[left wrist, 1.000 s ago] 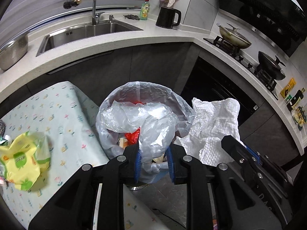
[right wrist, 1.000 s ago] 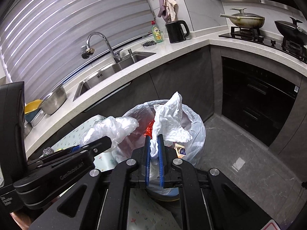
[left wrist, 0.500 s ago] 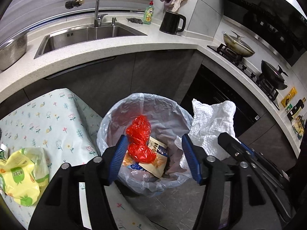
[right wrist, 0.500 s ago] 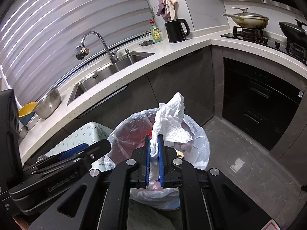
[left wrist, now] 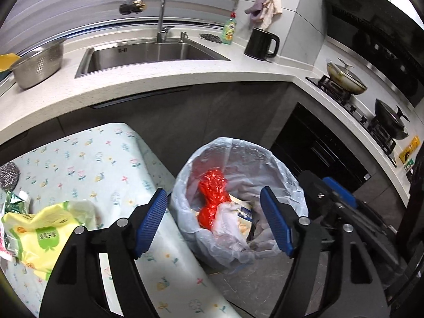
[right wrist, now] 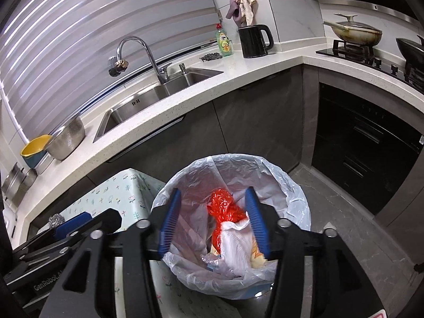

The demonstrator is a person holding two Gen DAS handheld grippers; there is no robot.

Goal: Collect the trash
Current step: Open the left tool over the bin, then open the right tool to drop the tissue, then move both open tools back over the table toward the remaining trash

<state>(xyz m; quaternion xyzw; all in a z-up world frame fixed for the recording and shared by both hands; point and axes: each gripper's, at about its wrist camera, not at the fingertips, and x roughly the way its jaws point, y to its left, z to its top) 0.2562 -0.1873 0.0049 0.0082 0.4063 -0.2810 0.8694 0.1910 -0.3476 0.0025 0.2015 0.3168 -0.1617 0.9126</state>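
Observation:
A bin lined with a clear bag (left wrist: 286,169) (right wrist: 296,185) stands on the floor beside the table. A red plastic bag (left wrist: 212,193) (right wrist: 225,206) lies in it with a crumpled clear wrap (left wrist: 228,222) and snack packets. My left gripper (left wrist: 213,190) hovers above the bin's near left rim, its jaws opening, with nothing between them. My right gripper (right wrist: 212,190) is over the bin, jaws opening. A white paper towel (right wrist: 235,246), blurred, drops loose between the fingers into the bin. Each gripper shows at the edge of the other's view (left wrist: 331,193) (right wrist: 74,222).
The table with a floral cloth (left wrist: 92,164) holds a yellow-green packet (left wrist: 45,228) and a steel scourer (left wrist: 9,176) (right wrist: 56,220). Behind runs the counter with a sink (left wrist: 148,53), a colander (left wrist: 37,66) and a black kettle (left wrist: 261,43). Pans (left wrist: 344,79) stand on the stove at right.
The left jaws opened and the clear plastic dropped into the bin; that gripper then drew back towards the table. The right jaws opened and the paper towel fell from them.

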